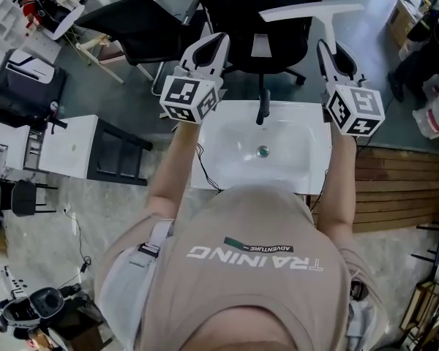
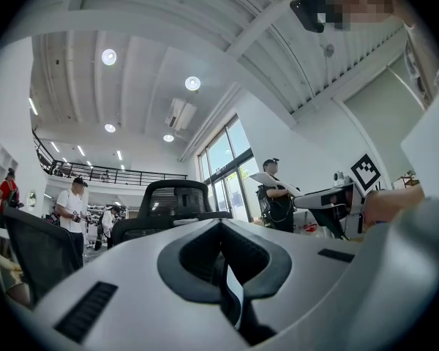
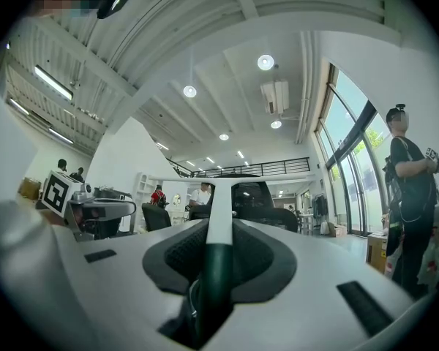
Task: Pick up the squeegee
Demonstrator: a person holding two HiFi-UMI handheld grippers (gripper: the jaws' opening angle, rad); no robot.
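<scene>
The squeegee [image 1: 311, 9] has a white T-shaped blade and a white neck on a dark green handle [image 3: 216, 269]. It stands up out of my right gripper [image 1: 333, 50], which is shut on that handle, blade at the top. In the right gripper view the handle runs straight up between the pads of my right gripper [image 3: 218, 251]. My left gripper [image 1: 211, 41] is raised beside it at about the same height, shut with nothing in it. In the left gripper view the left gripper [image 2: 223, 258] shows its pads together.
Below both grippers is a white sink [image 1: 307, 159] with a black faucet [image 1: 263, 104]. A black office chair [image 1: 256, 20] stands behind it. Wooden boards [image 1: 395, 189] lie to the right and a white cabinet [image 1: 66, 145] to the left. Several people stand farther off in the room.
</scene>
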